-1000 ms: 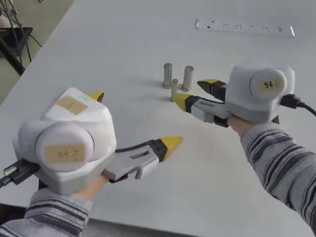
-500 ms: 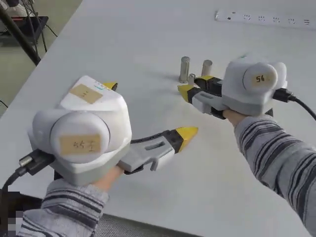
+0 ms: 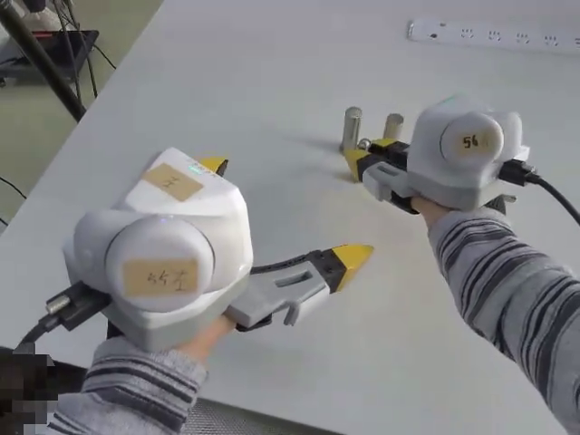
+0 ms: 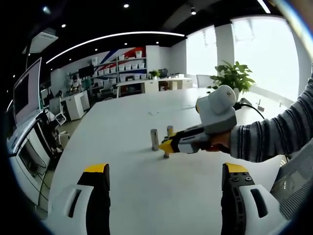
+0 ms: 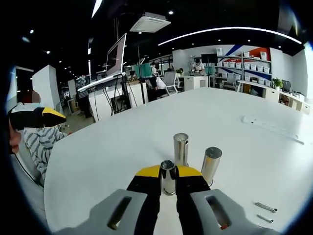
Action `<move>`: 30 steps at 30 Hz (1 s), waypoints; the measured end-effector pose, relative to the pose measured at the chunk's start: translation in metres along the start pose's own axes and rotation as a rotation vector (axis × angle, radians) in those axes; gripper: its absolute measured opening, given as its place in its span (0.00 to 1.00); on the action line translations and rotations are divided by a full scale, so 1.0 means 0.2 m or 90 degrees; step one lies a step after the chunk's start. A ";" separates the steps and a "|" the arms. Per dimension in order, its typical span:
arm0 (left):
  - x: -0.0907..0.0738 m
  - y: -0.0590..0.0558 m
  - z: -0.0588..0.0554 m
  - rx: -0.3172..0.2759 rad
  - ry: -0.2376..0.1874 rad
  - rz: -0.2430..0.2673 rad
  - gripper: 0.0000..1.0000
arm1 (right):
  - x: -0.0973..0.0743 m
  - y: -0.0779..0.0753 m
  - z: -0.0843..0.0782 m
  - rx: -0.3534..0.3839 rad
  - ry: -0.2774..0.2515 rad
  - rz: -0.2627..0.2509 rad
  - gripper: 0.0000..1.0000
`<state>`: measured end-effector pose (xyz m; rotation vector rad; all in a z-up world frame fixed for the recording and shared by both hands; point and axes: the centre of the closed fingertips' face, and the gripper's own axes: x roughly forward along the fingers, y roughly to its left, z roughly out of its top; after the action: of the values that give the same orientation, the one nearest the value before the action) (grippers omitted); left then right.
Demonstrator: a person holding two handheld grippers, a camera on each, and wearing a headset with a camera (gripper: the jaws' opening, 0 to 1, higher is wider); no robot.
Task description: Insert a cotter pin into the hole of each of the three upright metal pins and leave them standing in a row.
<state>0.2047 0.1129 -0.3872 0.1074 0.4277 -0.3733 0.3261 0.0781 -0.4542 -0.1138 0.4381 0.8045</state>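
Three grey metal pins stand close together on the white table. My right gripper is shut on the nearest, shorter pin, which stands upright between its yellow tips. Just behind it are a taller pin and another pin. Two cotter pins lie on the table to the right of the pins. My left gripper is open wide with nothing in it, well short of the pins. In its view the right gripper grips the near pin.
A white power strip lies at the far right of the table. The table's left edge drops off to the floor, where a black stand is. Desks and shelves stand far behind.
The right gripper's jaws, open around the short pin a second ago, have closed on it. The left gripper stayed open. The head camera shifted.
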 end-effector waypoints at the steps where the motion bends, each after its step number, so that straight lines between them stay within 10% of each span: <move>1: 0.00 0.00 0.00 0.000 -0.001 -0.001 0.94 | 0.00 0.00 0.00 0.001 0.000 -0.001 0.05; 30: -0.04 -0.15 0.06 0.020 -0.021 -0.047 0.93 | -0.39 -0.08 -0.14 0.008 0.028 -0.194 0.04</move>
<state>0.1913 0.0849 -0.3746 0.1153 0.3938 -0.4541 0.2817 0.0069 -0.4480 -0.1826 0.4550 0.4998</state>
